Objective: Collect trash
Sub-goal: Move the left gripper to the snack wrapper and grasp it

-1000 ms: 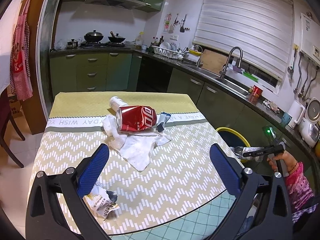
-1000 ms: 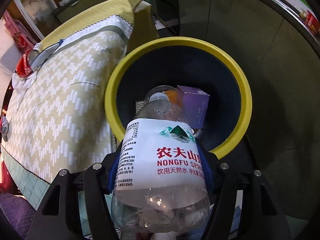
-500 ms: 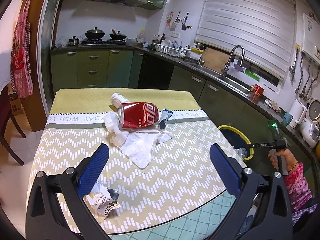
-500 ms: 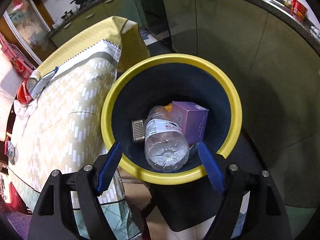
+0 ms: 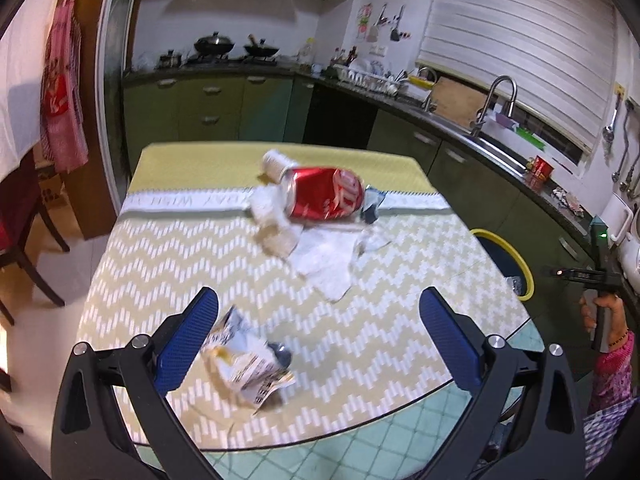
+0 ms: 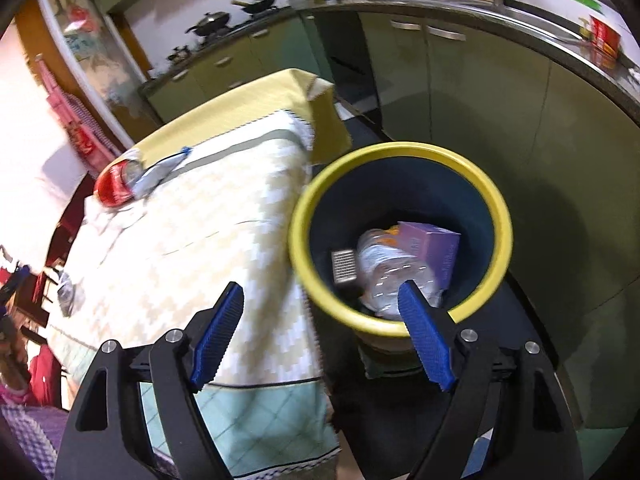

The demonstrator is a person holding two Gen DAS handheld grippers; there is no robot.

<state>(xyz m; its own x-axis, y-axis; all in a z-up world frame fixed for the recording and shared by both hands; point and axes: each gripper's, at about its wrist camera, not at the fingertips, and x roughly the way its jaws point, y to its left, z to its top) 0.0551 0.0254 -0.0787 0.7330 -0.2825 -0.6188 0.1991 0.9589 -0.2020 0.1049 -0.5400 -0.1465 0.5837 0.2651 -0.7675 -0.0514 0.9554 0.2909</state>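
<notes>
Black gripper [image 5: 316, 332], blue pads [image 5: 188, 340]

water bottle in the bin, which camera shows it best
The right wrist view: it looks down into the bin, where the water bottle lies beside a purple box. The left wrist view shows only a sliver of it over the far rim.

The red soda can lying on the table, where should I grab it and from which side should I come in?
Grip the red soda can across the middle of its round body. It lies on its side on the white tissue, axis running left to right, so the open left gripper should probably come from the near table edge, fingers above and below the barrel, clear of its ends.
</notes>
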